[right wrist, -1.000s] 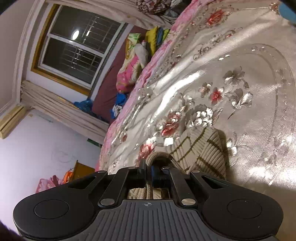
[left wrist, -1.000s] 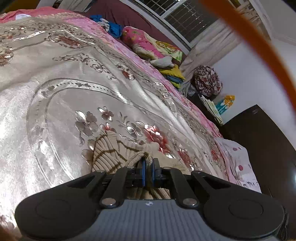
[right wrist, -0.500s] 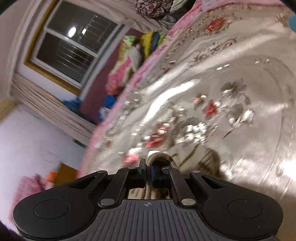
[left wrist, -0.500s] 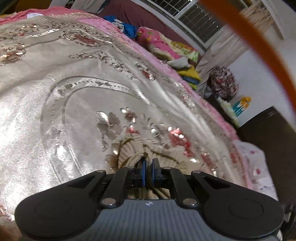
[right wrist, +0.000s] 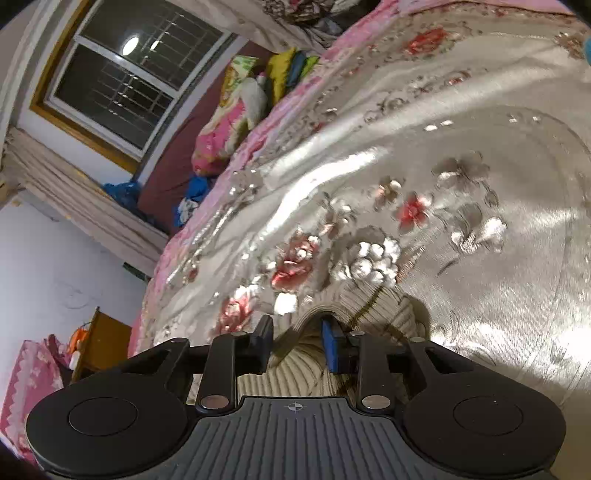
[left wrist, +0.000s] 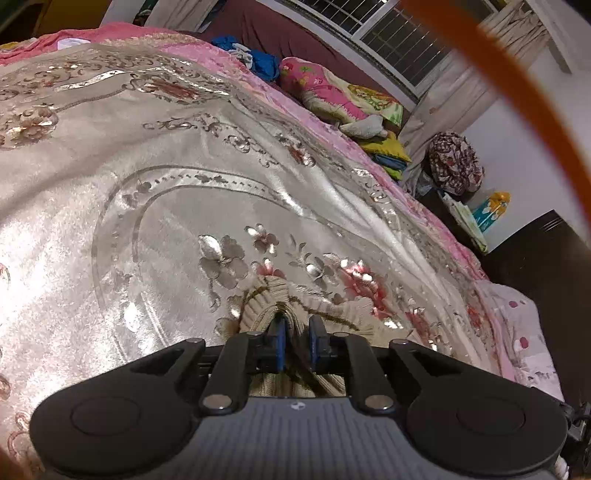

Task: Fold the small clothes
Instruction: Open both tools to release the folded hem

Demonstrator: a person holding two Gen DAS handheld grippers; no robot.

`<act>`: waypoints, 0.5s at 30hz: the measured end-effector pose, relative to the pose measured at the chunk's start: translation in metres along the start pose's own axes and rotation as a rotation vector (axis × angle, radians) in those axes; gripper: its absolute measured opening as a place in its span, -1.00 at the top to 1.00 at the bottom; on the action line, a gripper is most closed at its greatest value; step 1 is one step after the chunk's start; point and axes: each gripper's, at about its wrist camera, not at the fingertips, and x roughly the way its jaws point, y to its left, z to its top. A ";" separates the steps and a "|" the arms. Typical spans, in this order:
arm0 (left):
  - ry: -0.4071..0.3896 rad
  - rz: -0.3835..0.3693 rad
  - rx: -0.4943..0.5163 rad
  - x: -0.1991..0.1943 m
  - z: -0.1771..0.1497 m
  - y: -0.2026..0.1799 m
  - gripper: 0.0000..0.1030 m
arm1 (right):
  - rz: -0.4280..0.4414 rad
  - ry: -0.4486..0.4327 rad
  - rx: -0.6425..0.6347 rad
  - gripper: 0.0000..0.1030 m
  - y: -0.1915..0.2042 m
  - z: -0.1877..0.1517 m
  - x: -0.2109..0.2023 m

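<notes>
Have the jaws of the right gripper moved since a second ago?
Yes. The right gripper was pinched shut on the knit garment; now its jaws are opening, with gaps beside the fold that lies on the bedspread.

Left wrist view: low and close over the bed (left wrist: 184, 206), angled down, facing the window (left wrist: 388, 33). Right wrist view: same closeness and downward angle, rolled sideways, window (right wrist: 118, 85) upper left. Shared: floral bedspread (right wrist: 443, 155), pillows (left wrist: 332, 92), knit garment (left wrist: 273, 306).

Barred window (right wrist: 118, 85) dark; shiny floral bedspread (left wrist: 184, 166); pillows (left wrist: 332, 92); white wall (right wrist: 48, 258).
</notes>
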 end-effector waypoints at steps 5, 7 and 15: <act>-0.051 0.009 -0.020 -0.009 0.007 -0.003 0.15 | -0.013 -0.025 -0.049 0.40 0.006 0.005 -0.011; -0.069 0.022 -0.034 -0.013 0.010 -0.001 0.12 | -0.014 -0.032 -0.039 0.40 0.004 0.007 -0.015; -0.051 0.066 0.152 -0.019 -0.006 -0.028 0.08 | -0.111 -0.025 -0.189 0.39 0.011 -0.001 -0.021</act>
